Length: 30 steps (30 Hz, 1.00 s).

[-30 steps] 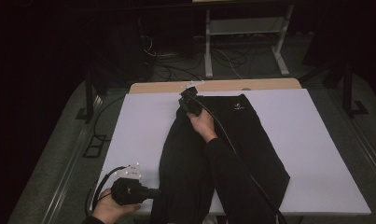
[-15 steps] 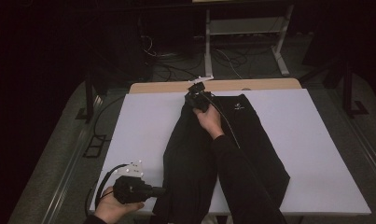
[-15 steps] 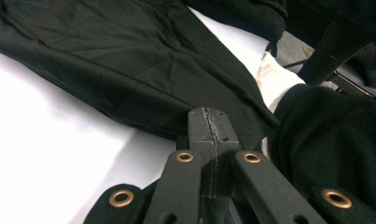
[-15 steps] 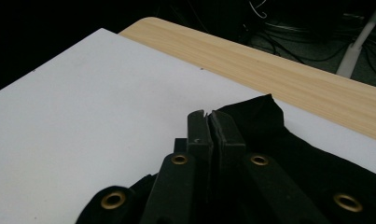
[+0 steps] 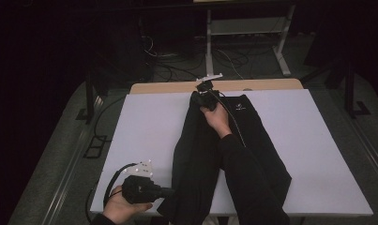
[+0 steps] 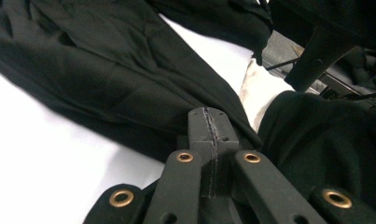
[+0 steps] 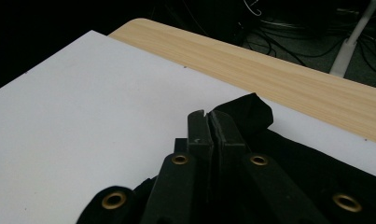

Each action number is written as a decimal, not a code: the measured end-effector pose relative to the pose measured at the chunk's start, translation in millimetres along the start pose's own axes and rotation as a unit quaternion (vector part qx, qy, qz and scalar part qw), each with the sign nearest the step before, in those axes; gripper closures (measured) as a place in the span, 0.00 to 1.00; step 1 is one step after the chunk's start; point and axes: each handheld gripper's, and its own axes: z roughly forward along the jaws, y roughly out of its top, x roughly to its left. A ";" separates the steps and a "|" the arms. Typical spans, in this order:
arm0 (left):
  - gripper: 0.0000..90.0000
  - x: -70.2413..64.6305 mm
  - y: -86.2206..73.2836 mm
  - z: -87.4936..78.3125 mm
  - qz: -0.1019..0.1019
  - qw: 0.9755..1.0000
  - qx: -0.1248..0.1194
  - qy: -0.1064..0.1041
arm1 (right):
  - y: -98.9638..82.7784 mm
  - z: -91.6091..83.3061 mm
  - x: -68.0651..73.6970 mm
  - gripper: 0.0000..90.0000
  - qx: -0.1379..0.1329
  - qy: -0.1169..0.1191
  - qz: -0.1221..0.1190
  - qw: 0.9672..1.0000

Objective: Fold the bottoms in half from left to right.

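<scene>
A black garment [image 5: 192, 157] lies lengthwise down the middle of the white board [image 5: 144, 122]. My right gripper [image 5: 201, 90] is at the garment's far end, near the wooden table edge [image 5: 168, 87]. In the right gripper view my right gripper [image 7: 209, 119] is shut on the garment's far corner [image 7: 252, 111], which bunches up past the tips. My left gripper [image 5: 170, 191] lies level at the near left, shut on the garment's near edge. The left gripper view has my left gripper [image 6: 209, 122] pressed together over the dark cloth [image 6: 106, 70]. A dark sleeve [image 5: 245, 180] lies over the garment.
The white board [image 7: 83, 93] has bare room to both sides of the garment. Beyond the wooden edge [image 7: 269, 65], cables and the white legs of a metal frame [image 5: 283, 51] stand on the dark floor. A rail [image 5: 79, 154] runs along the table's left side.
My right gripper has moved farther away toward the wooden edge, drawing the garment's far end with it. My left gripper has shifted slightly to the right at the near edge.
</scene>
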 end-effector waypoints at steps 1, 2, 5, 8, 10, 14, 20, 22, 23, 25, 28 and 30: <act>0.99 -0.2 1.8 1.1 0.002 1.000 -0.001 -0.001 | 0.3 -0.7 -1.1 0.95 0.001 0.000 -0.001 1.000; 0.99 -1.4 5.1 3.9 0.005 1.000 -0.004 -0.006 | 0.7 -1.4 -1.9 0.95 0.002 0.001 -0.001 1.000; 0.99 -2.7 8.1 7.4 0.007 1.000 -0.004 -0.011 | 1.3 -2.7 -3.5 0.95 0.003 -0.001 -0.005 1.000; 0.99 -5.2 12.7 13.0 0.011 1.000 -0.002 -0.019 | 2.3 -6.8 -8.6 0.95 0.007 -0.004 -0.006 1.000; 0.99 -7.1 15.1 16.0 0.014 1.000 -0.003 -0.025 | 2.4 -7.6 -9.8 0.95 0.007 -0.004 -0.006 1.000; 0.99 -11.8 21.8 22.4 0.024 0.999 0.000 -0.035 | 2.4 -12.2 -15.5 0.95 0.008 -0.006 -0.005 1.000; 0.99 -18.7 33.9 31.6 0.037 0.998 0.012 -0.049 | 2.8 -22.9 -25.7 0.95 0.017 0.001 -0.012 1.000; 0.99 -19.8 36.4 32.8 0.040 0.998 0.013 -0.050 | 4.5 -26.8 -27.8 0.95 0.025 0.003 -0.023 0.999; 0.99 -20.4 37.9 33.9 0.042 0.998 0.013 -0.051 | 4.5 -26.8 -27.8 0.95 0.025 0.003 -0.023 0.999; 0.99 -22.2 41.8 37.3 0.044 0.997 0.011 -0.054 | 6.4 -32.7 -31.5 0.95 0.038 0.003 -0.040 0.998; 0.99 -26.7 47.7 47.0 0.047 0.997 0.005 -0.066 | 7.0 -38.1 -39.7 0.95 0.044 0.004 -0.034 0.998; 0.99 -29.2 50.7 51.8 0.051 0.996 0.006 -0.071 | 7.5 -41.6 -45.7 0.95 0.045 0.007 -0.032 0.998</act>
